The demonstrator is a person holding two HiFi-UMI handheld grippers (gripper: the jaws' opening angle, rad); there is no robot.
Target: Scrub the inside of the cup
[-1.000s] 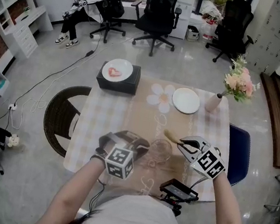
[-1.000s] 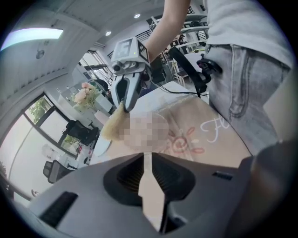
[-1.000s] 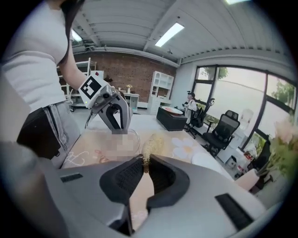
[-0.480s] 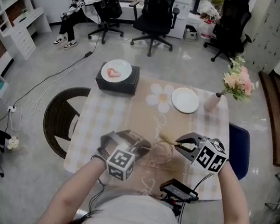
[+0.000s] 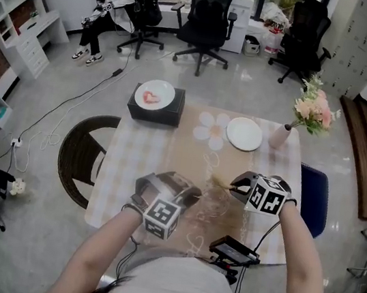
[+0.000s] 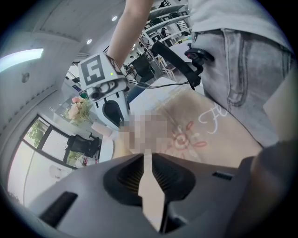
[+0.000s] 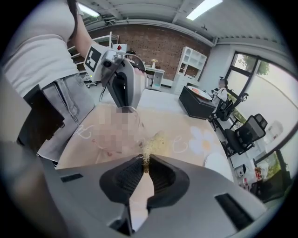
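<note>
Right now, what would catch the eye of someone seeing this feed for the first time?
The two tools meet at the near edge of the table: the left tool grips a clear glass cup by its rim, and the right tool pinches a straw-coloured scrubber right beside that cup. Farther back, pink flowers stand out at the table's far right corner.

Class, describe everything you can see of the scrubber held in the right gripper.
The scrubber is a small tuft of pale, straw-coloured fibres, frayed at its free end. The right gripper pinches its near end between closed jaws, so it juts ahead of them towards the clear cup. In the head view its tip sits at the cup's rim; whether it reaches inside cannot be told.
</note>
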